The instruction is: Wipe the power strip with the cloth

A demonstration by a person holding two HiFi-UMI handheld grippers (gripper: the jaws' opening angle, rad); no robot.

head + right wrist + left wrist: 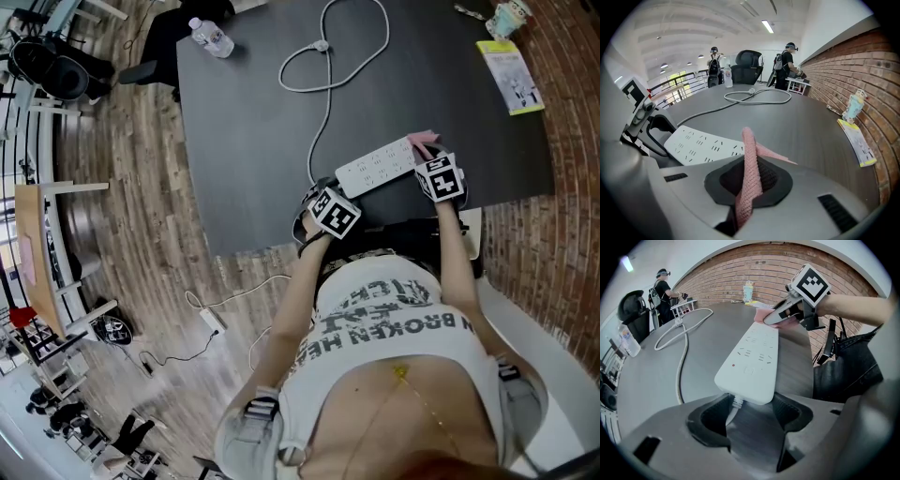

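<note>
Pinching cloth (750, 159), right tongs (441, 178) | left tongs (750, 416) apart at power strip (752, 359) end | contact unclear

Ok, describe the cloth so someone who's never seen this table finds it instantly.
Start at the dark table, then find the white power strip near its front edge. At the strip's right end, pinched in the right gripper, is the cloth: the only pink, textured thing there.

White power strip (375, 167) lies flat, pink cloth (424, 141) at its end
</note>
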